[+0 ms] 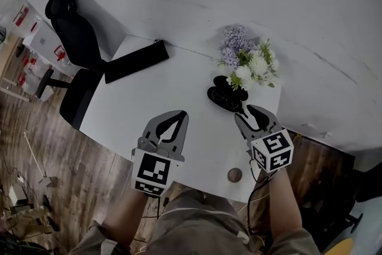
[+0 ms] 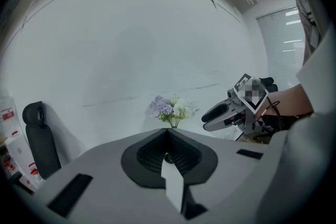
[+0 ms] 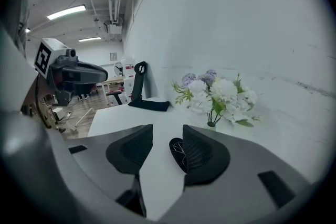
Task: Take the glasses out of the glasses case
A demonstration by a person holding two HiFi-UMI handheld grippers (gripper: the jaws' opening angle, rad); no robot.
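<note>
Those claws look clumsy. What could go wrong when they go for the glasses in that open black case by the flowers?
The flowers stand right behind the open glasses case. The right claw, open and aimed at the case, might bump them. The glasses look thin-wired, so a pinch could bend them or slip off. The left claw is shut and away from the case, so nothing steadies it and it may slide.

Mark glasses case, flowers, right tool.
glasses case (image 1: 225, 96), head view, dark interior.
flowers (image 1: 256, 64), head view, white blooms.
right tool (image 3: 167, 132), right gripper view, midway between its fingertips.
</note>
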